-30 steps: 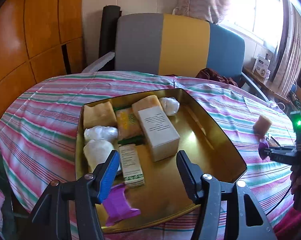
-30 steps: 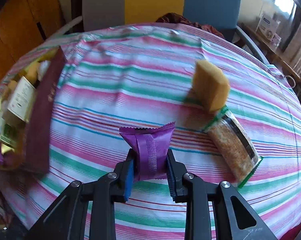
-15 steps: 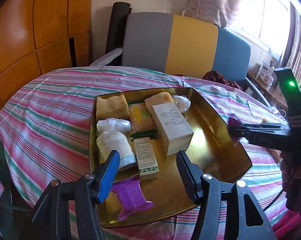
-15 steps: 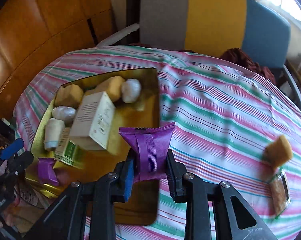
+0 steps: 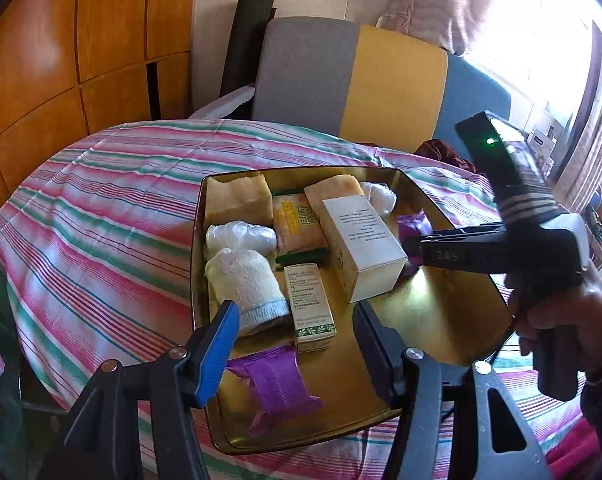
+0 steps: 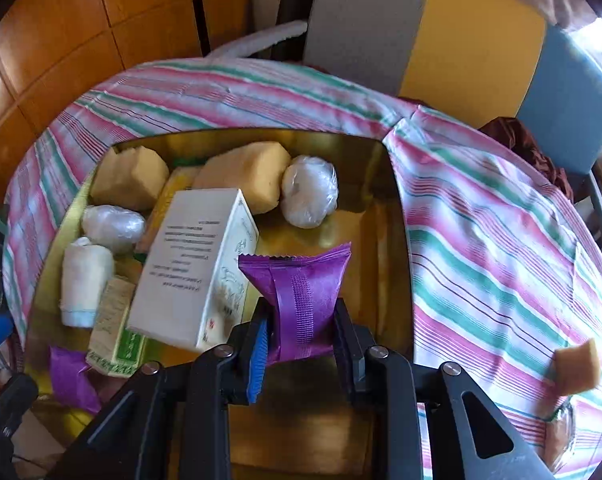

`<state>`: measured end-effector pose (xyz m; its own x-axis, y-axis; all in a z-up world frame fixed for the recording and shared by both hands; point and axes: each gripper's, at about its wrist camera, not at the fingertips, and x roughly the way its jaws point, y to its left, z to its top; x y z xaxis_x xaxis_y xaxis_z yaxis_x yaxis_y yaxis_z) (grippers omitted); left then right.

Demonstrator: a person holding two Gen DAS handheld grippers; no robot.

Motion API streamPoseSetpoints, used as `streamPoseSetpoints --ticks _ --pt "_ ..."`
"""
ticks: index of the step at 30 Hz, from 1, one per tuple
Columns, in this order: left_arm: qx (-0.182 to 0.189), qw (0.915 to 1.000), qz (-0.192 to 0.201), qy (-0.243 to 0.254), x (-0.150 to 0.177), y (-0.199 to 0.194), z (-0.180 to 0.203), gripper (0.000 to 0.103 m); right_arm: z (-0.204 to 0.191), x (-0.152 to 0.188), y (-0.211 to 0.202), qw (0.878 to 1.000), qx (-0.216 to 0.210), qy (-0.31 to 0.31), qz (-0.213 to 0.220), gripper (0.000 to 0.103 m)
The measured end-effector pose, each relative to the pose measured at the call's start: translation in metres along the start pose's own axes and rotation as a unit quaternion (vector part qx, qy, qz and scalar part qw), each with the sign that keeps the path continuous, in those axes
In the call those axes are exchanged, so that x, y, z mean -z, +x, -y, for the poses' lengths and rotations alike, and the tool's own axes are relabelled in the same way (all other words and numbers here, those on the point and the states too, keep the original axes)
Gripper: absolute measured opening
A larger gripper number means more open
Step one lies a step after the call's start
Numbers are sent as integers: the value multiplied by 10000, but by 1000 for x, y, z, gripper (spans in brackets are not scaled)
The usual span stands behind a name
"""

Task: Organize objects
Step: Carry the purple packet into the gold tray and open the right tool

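A gold tray [image 5: 441,312] on the striped table holds sponge blocks, white wrapped balls, a rolled white cloth [image 5: 249,280], a white box [image 5: 361,240], a small green-and-white box [image 5: 311,304] and a purple packet [image 5: 277,380]. My left gripper [image 5: 295,312] hovers open over the tray's near end with nothing between its fingers. My right gripper [image 6: 301,308] is shut on a second purple packet [image 6: 301,292], held above the tray's [image 6: 365,240] bare right side beside the white box [image 6: 197,264]. In the left wrist view the right gripper [image 5: 411,246] reaches in from the right with that packet [image 5: 415,224].
A sponge block [image 6: 577,368] lies on the striped tablecloth [image 6: 501,240] right of the tray. A grey, yellow and blue chair [image 5: 381,88] stands behind the table, with wooden panelling [image 5: 61,60] to the left. A person's hand [image 5: 561,320] grips the right tool.
My right gripper has carried the purple packet left from over the tablecloth to over the tray. The left gripper has drifted slightly and stayed open.
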<state>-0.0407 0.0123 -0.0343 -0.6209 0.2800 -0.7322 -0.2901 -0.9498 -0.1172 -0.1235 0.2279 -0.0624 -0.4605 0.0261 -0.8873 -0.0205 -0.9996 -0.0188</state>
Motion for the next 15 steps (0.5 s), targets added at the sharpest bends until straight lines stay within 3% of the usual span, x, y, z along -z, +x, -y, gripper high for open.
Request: streamPoseSetpoints --ticks 9,15 --pt "-71 10000 25 -37 1 -2 -2 60 3 5 -8 9996 -113 138 225 36" --pt "-42 10000 47 46 1 -6 5 60 11 16 -35 9978 -201 290 556 40"
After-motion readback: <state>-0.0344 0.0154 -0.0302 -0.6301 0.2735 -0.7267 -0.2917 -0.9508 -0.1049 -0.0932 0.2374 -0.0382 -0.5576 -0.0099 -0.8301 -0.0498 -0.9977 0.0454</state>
